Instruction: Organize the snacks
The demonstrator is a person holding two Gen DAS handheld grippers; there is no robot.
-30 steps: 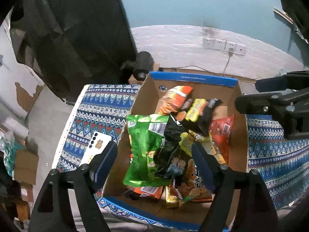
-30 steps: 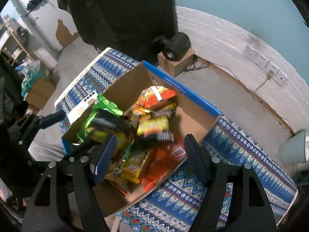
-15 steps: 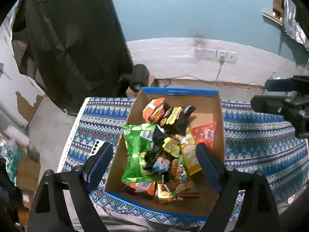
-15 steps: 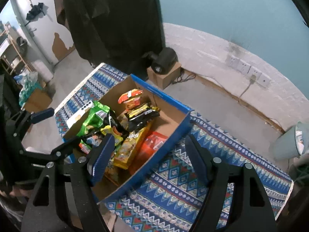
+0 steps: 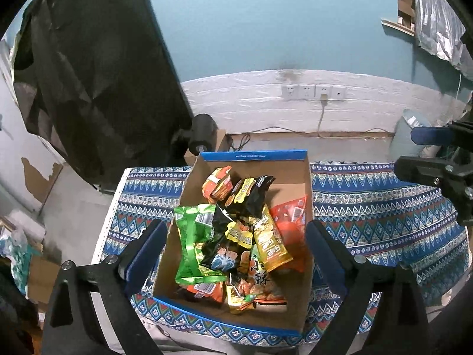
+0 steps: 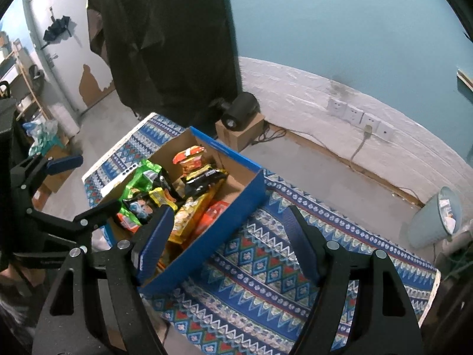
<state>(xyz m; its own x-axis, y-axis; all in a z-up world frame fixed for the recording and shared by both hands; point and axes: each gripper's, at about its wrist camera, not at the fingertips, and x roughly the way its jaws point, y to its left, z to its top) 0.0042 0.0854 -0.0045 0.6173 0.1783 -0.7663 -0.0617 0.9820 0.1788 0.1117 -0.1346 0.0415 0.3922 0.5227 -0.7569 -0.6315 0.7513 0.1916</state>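
Observation:
A cardboard box with blue rims [image 5: 254,155] [image 6: 236,204] stands on a blue patterned cloth and holds several snack bags: a green bag [image 5: 193,236] [image 6: 142,177], a black and yellow bag [image 5: 251,195] [image 6: 204,177], an orange bag [image 5: 218,182] [image 6: 189,156], a yellow bag [image 5: 270,242] and a red bag [image 5: 291,216]. My left gripper [image 5: 235,254] is open and empty, high above the box. My right gripper [image 6: 227,236] is open and empty, above the box's right wall. Each gripper shows at the edge of the other's view.
The patterned cloth [image 6: 266,266] covers the table right of the box. A white phone [image 6: 124,174] lies left of the box. A black speaker on a small carton [image 5: 202,139], wall sockets [image 5: 313,92], a pale bin [image 6: 434,219] and a dark curtain [image 5: 88,88] stand behind.
Both grippers have risen and pulled back from the box, so the box looks smaller and more of the room shows. Both stay open and empty. The snacks have not moved.

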